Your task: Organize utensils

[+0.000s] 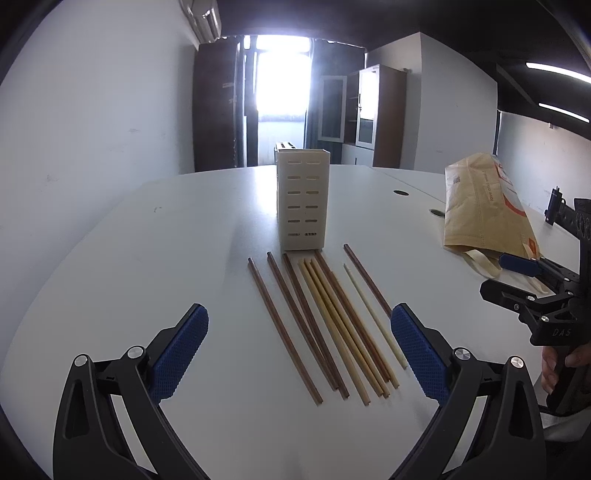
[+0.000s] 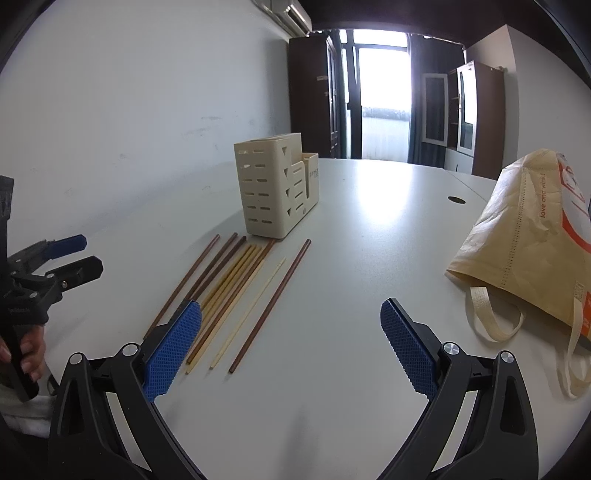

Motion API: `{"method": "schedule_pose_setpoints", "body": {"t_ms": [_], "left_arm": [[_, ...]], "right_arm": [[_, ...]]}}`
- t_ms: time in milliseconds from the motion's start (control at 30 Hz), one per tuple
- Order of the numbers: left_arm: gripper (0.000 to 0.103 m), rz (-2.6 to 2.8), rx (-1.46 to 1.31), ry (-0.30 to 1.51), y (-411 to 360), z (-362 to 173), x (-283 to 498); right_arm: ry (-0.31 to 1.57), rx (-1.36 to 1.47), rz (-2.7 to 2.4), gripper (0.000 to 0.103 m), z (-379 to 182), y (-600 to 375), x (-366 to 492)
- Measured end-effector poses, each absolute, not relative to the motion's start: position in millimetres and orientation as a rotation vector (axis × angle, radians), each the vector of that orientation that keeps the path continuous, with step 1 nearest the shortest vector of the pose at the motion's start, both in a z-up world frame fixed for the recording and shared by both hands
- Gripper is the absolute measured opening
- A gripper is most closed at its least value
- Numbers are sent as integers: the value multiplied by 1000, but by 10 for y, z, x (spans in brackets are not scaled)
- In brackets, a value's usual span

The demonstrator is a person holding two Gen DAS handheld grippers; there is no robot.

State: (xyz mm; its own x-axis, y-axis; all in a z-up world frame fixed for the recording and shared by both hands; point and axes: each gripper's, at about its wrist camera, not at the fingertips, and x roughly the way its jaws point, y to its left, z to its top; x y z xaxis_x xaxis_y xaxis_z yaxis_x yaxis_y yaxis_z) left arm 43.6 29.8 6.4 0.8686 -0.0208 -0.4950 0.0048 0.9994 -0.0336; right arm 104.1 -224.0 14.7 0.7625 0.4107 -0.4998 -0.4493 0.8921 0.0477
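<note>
Chopsticks (image 1: 325,325) flat beside cream holder (image 1: 303,199), mid-table (image 1: 184,229), well apart from edges

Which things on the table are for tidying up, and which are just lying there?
For the job:
- chopsticks, lying loose in a row
- cream utensil holder, standing behind them

Just lying about:
- tan tote bag, slumped off to the right

white table (image 1: 184,236), tan paper bag (image 2: 524,236) with cream handles lying on its side, orange print on it, round cable holes (image 1: 400,192) in the tabletop, dark wooden cabinets (image 2: 314,96), glass-door cabinet (image 1: 380,114), bright window (image 1: 282,74), wall air conditioner (image 1: 205,16), ceiling strip lights (image 1: 557,70)
</note>
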Motion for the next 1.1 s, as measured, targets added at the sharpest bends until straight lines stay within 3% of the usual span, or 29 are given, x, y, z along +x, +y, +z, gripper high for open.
{"method": "schedule_pose_setpoints", "body": {"t_ms": [1100], "left_arm": [[97, 54, -30, 668, 664, -26, 1671]], "right_arm": [[693, -151, 403, 98, 88, -1714, 2387]]}}
